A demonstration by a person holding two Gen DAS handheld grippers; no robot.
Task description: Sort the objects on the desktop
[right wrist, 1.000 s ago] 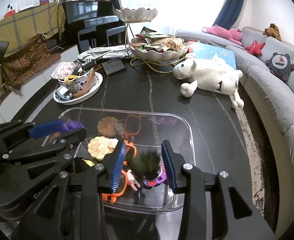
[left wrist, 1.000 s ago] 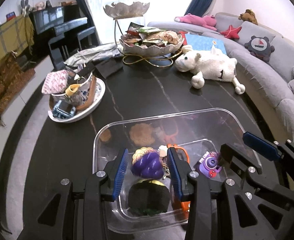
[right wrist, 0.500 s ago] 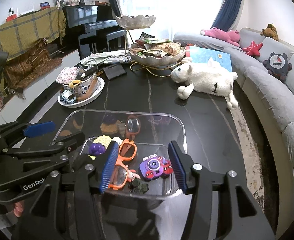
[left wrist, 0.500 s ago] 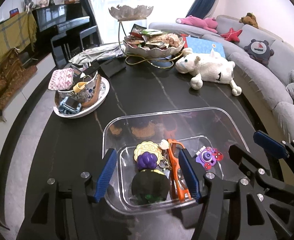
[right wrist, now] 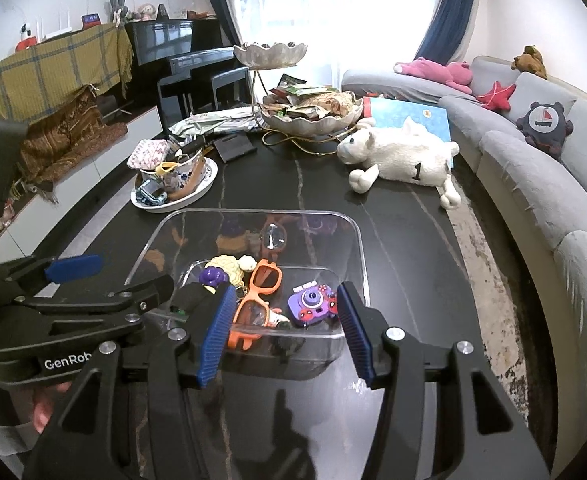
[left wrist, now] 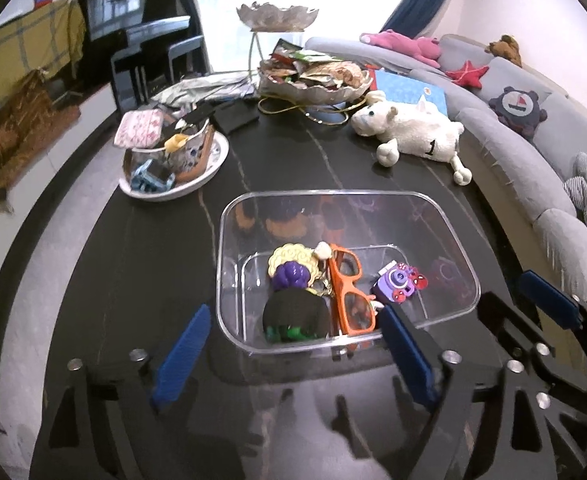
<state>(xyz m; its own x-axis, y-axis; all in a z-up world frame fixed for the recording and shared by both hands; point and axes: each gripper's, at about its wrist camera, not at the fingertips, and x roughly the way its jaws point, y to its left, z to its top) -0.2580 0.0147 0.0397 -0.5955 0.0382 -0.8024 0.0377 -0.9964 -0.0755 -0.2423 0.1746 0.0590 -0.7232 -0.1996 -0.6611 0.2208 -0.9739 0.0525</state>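
**Both grippers back away from a filled toy bin**

The left gripper [left wrist: 293, 356] has pulled back from the clear plastic bin [left wrist: 437, 210] since a second ago, when its blue pads flanked the purple-haired, dark-bodied figurine [left wrist: 293, 300] closely; its jaws have just been opening and now stand spread wide, nothing between them, framing the bin's near wall. The right gripper [right wrist: 281, 328] has likewise drawn back and opened a little further; its jaws are parted and empty, hovering at the bin's front edge [right wrist: 285, 334].

The retreat reads as a release: both tools appear to have dropped their loads and are clearing the rim. Inside the bin lie the figurine, a pale yellow flower-shaped disc [left wrist: 293, 258], orange-framed glasses [left wrist: 347, 296] and a small purple toy camera [left wrist: 395, 284], clustered on the near half of the floor.

On the black marble-veined table [left wrist: 285, 168], a white plate [left wrist: 217, 156] holds a patterned cup stuffed with oddments, and a white plush sheep [left wrist: 413, 130] lies unsorted, well apart from the bin.
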